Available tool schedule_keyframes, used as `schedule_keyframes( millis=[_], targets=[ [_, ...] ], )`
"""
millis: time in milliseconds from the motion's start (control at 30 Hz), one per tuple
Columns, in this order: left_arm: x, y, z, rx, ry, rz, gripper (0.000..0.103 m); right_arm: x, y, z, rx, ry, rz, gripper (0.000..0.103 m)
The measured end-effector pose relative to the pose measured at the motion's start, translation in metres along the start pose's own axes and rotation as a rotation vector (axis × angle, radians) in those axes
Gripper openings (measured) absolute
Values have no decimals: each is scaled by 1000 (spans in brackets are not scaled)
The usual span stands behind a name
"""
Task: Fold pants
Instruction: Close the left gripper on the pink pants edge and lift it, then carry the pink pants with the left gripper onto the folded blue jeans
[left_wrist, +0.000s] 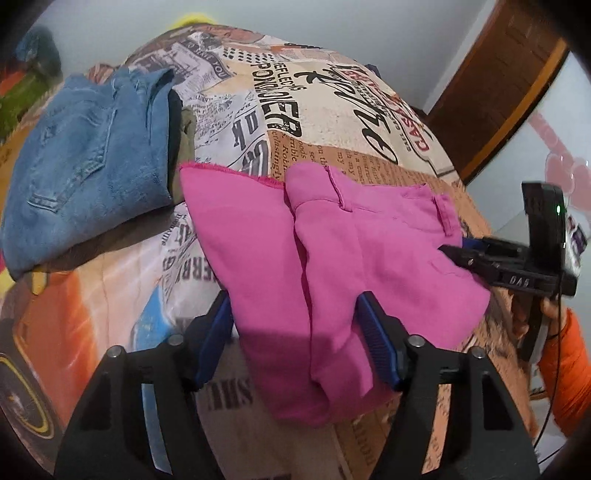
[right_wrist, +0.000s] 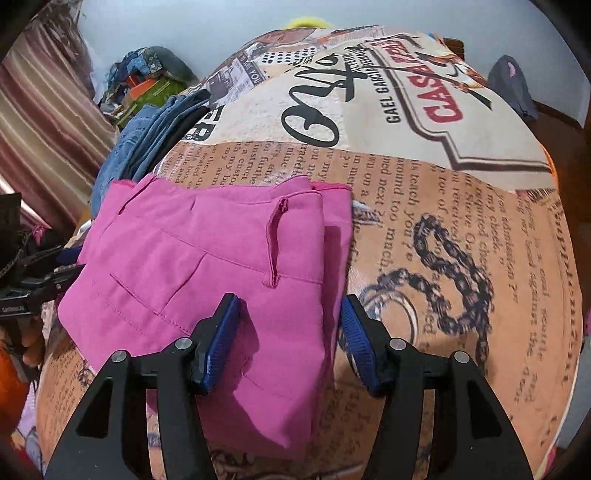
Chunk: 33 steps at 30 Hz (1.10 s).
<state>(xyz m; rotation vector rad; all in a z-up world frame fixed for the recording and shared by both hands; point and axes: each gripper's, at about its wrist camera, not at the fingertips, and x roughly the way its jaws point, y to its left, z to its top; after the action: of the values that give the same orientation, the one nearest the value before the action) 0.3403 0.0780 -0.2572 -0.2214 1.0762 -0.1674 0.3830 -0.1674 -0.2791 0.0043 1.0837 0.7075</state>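
Folded pink pants (left_wrist: 332, 266) lie on a bed (right_wrist: 443, 229) covered in newspaper-print fabric, beside folded blue jeans (left_wrist: 88, 162). Left tongs (left_wrist: 295, 343) and right tongs (right_wrist: 286, 343) stand open, each straddling a near edge of the pants, pads not pressing.
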Motion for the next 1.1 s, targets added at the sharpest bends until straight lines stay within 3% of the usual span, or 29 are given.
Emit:
schedule_keyframes(
  millis=[67, 133, 233, 367, 633, 1100],
  targets=[
    [3, 1, 5, -9, 6, -14, 49, 2, 1, 2, -4, -3, 17, 41],
    [6, -2, 9, -14, 16, -37, 29, 2, 2, 2, -1, -13, 17, 37],
    [5, -14, 13, 33, 2, 7, 13, -1, 4, 2, -15, -36, -2, 21],
    [-4, -24, 13, 83, -26, 56, 8, -14, 7, 5, -25, -78, -27, 14],
    [-55, -27, 16, 94, -125, 52, 5, -55, 35, 12, -90, -170, -48, 14],
    [-172, 9, 17, 98, -332, 124, 5, -109, 132, 46, -232, -334, -44, 13]
  ],
)
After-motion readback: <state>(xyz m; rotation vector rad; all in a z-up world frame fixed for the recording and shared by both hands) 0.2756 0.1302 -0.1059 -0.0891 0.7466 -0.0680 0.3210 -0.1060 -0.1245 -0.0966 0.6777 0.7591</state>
